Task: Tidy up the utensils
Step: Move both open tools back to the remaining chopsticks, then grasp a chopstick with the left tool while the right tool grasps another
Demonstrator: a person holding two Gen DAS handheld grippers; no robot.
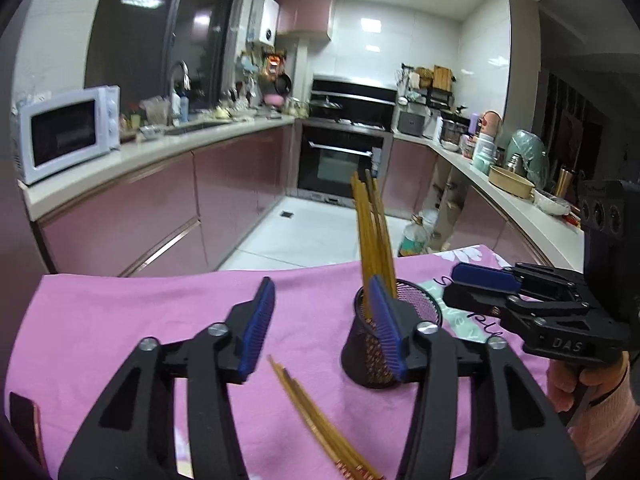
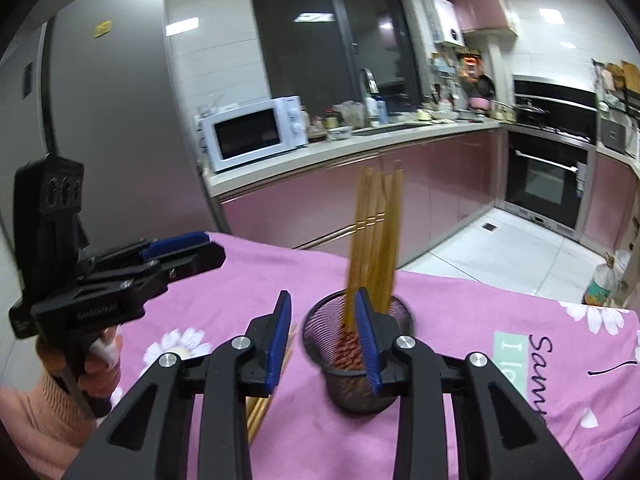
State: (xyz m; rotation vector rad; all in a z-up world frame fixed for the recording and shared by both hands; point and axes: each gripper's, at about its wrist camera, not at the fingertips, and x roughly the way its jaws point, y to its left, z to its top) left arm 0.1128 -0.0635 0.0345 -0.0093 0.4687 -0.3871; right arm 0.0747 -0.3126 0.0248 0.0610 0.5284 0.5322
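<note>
Both jaws stand apart, empty. The left gripper (image 1: 322, 328) should next pinch the loose chopsticks (image 1: 320, 424) mid-length, then lift them into the mesh holder (image 1: 394, 332); the right gripper (image 2: 323, 340) steadies its rim.

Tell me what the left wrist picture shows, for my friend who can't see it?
A black mesh cup holding a bunch of chopsticks stands on a pink tablecloth, with more loose chopsticks lying in front. The open left gripper is empty, and the right gripper reaches in from the right. A kitchen lies behind.
</note>
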